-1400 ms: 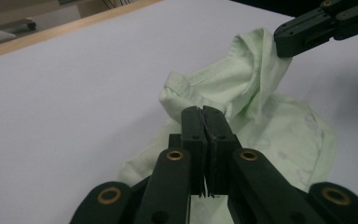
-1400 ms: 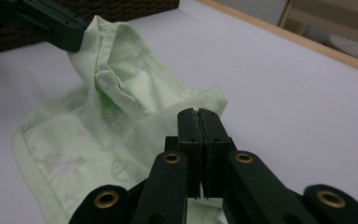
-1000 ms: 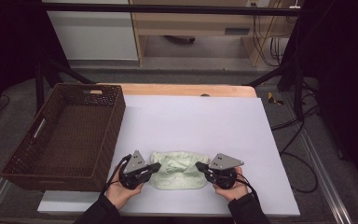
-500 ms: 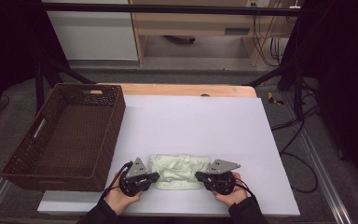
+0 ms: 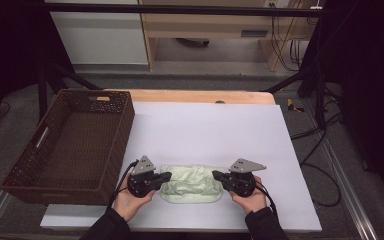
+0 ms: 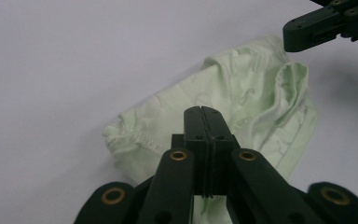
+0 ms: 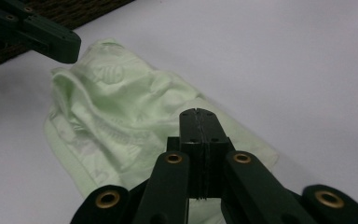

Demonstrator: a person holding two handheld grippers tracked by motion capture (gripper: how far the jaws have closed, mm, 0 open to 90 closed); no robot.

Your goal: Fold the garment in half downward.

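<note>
Lying crumpled on the white worktop (image 5: 205, 125), the pale green cloth (image 5: 189, 184) sits between left gripper (image 5: 166, 176) and right gripper (image 5: 217, 175), each pressed together, pinching nothing.

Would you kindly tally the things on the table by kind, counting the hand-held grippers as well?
Pale green garment: 1
Brown wicker basket: 1
White table mat: 1
Hand-held grippers, left gripper and right gripper, jaws shut: 2
Total: 5
</note>
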